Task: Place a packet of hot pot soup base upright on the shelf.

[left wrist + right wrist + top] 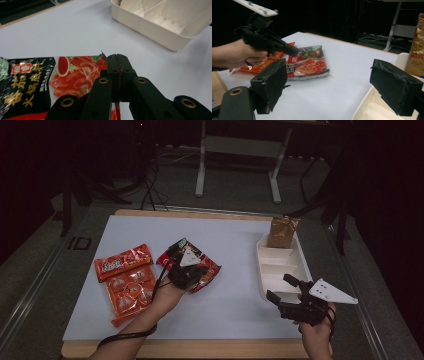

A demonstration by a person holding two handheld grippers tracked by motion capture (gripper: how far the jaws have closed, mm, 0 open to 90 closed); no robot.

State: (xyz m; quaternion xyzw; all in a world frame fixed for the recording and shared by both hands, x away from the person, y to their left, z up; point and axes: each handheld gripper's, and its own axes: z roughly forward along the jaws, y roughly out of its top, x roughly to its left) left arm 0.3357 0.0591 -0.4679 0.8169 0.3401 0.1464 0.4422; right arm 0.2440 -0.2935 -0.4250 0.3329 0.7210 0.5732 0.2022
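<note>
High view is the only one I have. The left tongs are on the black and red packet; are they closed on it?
Observer: Yes, the left gripper view shows the left tongs shut on the edge of the packet.
Operator: And the right tongs?
Observer: The right tongs are open in the right gripper view, with nothing between the pads.
Operator: What is printed on the packet?
Observer: Gold Chinese characters and sliced tomatoes.

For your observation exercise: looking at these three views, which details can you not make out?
- Black-and-red sauce packet: left part cut off by the left gripper view's edge.
- Divided tray: right gripper's pads hide much of it in the right gripper view.
- Orange snack packs: print too small in the high view.
- Gold bag: cut off at the right edge.
</note>
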